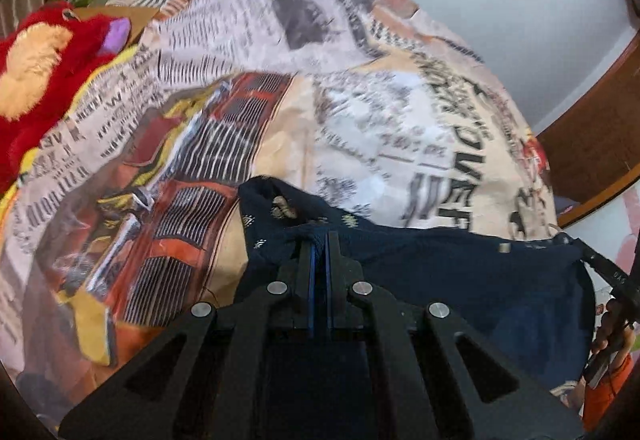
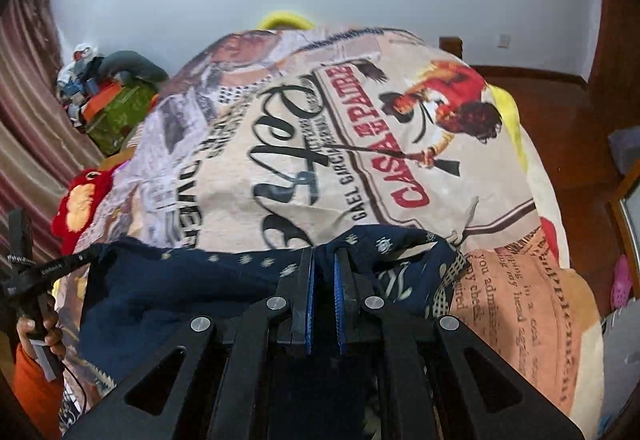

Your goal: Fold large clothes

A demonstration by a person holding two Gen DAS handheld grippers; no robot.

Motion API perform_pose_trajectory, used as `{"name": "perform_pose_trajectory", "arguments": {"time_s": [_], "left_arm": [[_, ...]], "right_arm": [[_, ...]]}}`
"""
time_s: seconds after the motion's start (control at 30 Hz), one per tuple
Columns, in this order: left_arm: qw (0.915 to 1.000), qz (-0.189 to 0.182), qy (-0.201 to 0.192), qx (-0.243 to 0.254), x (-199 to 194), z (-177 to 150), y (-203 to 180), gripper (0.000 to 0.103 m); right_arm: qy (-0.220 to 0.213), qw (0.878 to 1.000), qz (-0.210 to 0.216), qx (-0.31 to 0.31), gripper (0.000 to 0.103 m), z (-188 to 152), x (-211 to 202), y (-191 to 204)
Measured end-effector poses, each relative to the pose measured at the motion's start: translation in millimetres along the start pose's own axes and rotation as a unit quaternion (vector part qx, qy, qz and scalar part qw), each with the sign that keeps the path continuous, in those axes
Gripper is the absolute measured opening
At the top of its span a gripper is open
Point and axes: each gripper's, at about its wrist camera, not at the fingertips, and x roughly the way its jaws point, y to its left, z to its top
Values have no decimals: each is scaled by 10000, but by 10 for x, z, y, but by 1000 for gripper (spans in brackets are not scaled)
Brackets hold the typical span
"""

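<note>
A dark navy garment (image 1: 460,272) with small pale motifs hangs stretched between my two grippers above a bed. My left gripper (image 1: 319,240) is shut on one top edge of it, the cloth bunched between the blue pads. In the right wrist view my right gripper (image 2: 323,254) is shut on the other part of the navy garment (image 2: 168,288). The right gripper's tip (image 1: 600,260) shows at the far right of the left wrist view, pinching the cloth. The left gripper's tip (image 2: 68,264) shows at the left of the right wrist view, held by a hand (image 2: 44,328).
A bedspread printed with newspaper text and posters (image 2: 360,168) covers the bed below. A red plush toy (image 1: 44,72) lies at its left side. A green box with clutter (image 2: 116,112) stands by the striped curtain. Dark wooden furniture (image 1: 592,144) borders the right.
</note>
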Motion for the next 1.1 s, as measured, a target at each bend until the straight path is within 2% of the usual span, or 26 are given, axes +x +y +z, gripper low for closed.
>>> {"name": "perform_pose_trajectory", "arguments": {"time_s": [0.13,0.23,0.3,0.37,0.47,0.6,0.63,0.67,0.7,0.73,0.77,0.8,0.93,1.03,1.1], "left_arm": [[9999,46,110,15,118,-3,35,3],[9997,190,93,105,80,15,6,7],[9981,546,-42,295,-15,49,-33,17],[9957,789,-204,432,-141,80,-49,34],[9945,815,-397,517,-373,113,-50,44],[9904,865,-517,945,-610,63,-203,57],[9891,854,-513,1086,-640,27,-262,59],[9876,837,-490,1234,-649,-14,-331,60],[9857,822,-443,1400,-651,-69,-399,60],[9841,800,-382,1536,-634,-115,-460,61],[9828,765,-306,1655,-605,-169,-519,62],[9817,708,-198,1756,-557,-225,-579,62],[9785,446,314,1990,-267,-422,-753,64],[9734,525,578,2154,-23,-546,-858,64],[9723,660,589,2165,116,-567,-905,65]], "right_arm": [[35,9999,-64,125,6,44,118,-115],[29,10000,-74,-30,6,61,95,-104],[-78,9994,-189,-294,6,68,-7,-27],[-137,9982,-293,-508,7,72,-115,61],[-148,9967,-250,-755,7,89,-277,191],[-36,9952,-6,-975,11,66,-418,408],[-9,9948,43,-1015,19,53,-430,460],[6,9943,95,-1062,37,31,-442,522],[-18,9937,149,-1108,49,2,-460,588],[-116,9930,210,-1158,68,-38,-483,660],[-222,9919,266,-1220,72,-74,-505,724],[-264,9906,309,-1308,72,-106,-505,801],[18,9867,497,-1551,72,-239,-376,1096],[315,9816,620,-1778,72,-380,-216,1297],[535,9768,590,-1986,72,-487,-80,1410]]}}
